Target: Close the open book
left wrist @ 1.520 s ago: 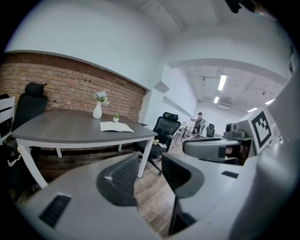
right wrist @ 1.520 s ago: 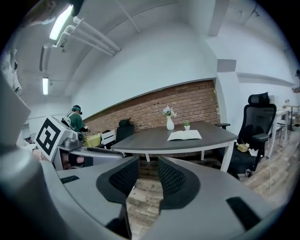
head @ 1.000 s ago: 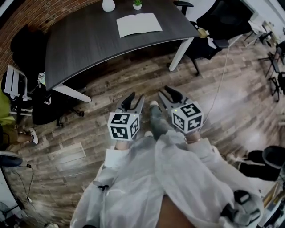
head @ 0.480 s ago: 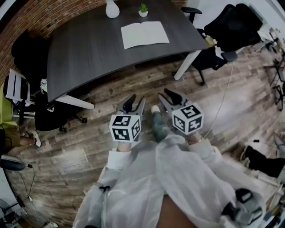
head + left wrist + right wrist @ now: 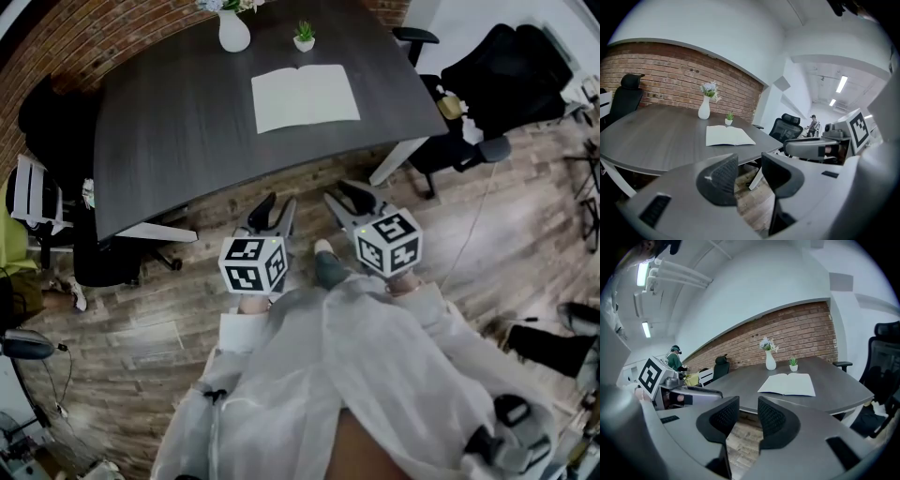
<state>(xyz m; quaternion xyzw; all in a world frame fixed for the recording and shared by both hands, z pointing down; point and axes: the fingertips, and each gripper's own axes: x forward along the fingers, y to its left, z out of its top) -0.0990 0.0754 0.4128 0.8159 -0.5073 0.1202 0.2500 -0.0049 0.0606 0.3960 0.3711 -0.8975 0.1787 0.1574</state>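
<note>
An open book (image 5: 306, 97) with blank white pages lies flat on the dark grey table (image 5: 169, 122), toward its far right part. It also shows in the left gripper view as the book (image 5: 728, 136) and in the right gripper view as the book (image 5: 788, 384). Both grippers hang side by side over the wooden floor, short of the table's near edge. My left gripper (image 5: 272, 214) is open with nothing between its jaws. My right gripper (image 5: 347, 202) is open too, its jaws a little apart and empty.
A white vase with flowers (image 5: 232, 32) and a small potted plant (image 5: 304, 37) stand behind the book. Black office chairs (image 5: 483, 66) stand right of the table, more chairs (image 5: 56, 112) at its left. A cable (image 5: 466, 206) trails over the floor at right.
Both grippers have moved toward the table together; the table and book now sit lower and closer in the head view. The jaws look the same as before.
</note>
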